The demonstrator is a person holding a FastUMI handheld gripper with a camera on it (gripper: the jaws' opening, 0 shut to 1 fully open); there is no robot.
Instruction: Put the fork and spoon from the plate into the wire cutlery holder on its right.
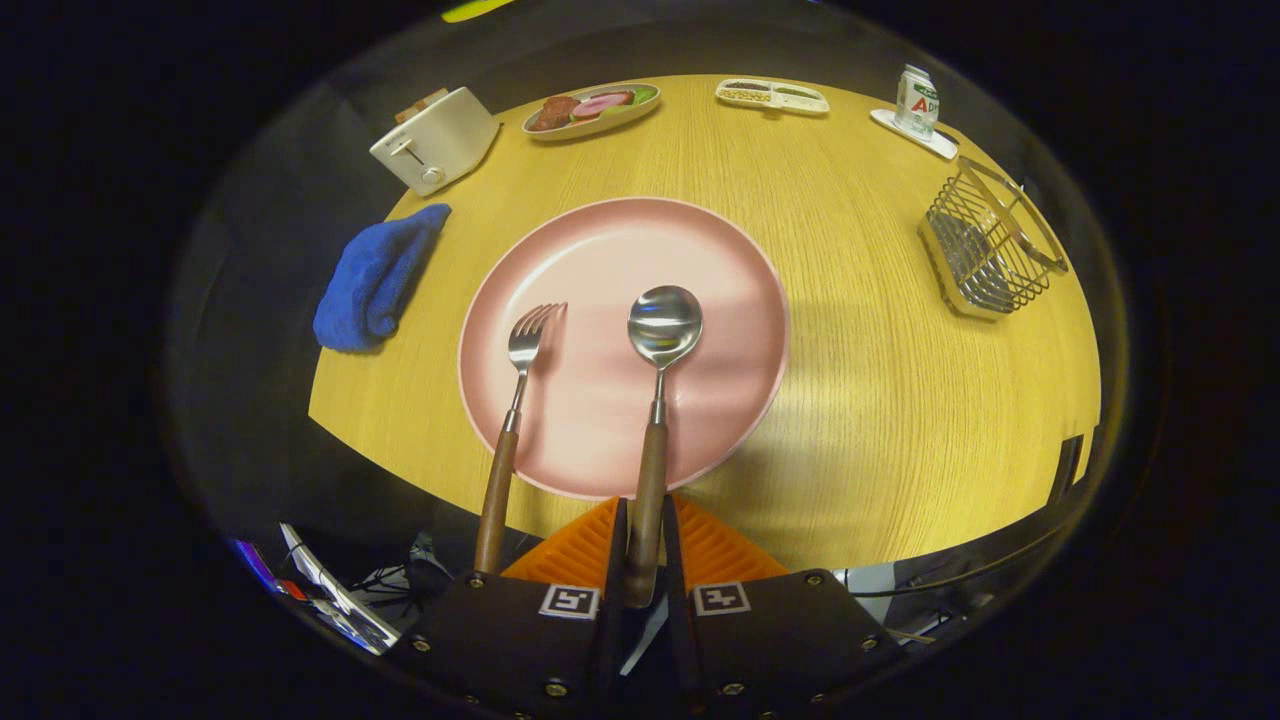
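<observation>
- Spoon [655,400] handle sits between the two fingers of the gripper [646,545], which look closed onto the wooden grip from both sides, though the exact contact is hard to make out this close in.
- Its bowl lies out on the pink plate [720,260], straight ahead of the fingers, so the long axis runs directly away from the gripper, in line with it.
- The fork [510,420] lies just beside it to the left, nearly parallel, tines on the plate and wooden handle hanging over the near rim, apart from the fingers.
- The wire cutlery holder [990,245] stands well off to the right of the plate and further back on the round wooden table [880,420], apparently empty.
- My reading: the spoon goes first, and the coming move turns on lifting it and swinging right and forward, then tipping it toward upright to drop into the holder.
- Toaster [435,140] and blue cloth [375,280] sit away on the left, clear of that path.
</observation>
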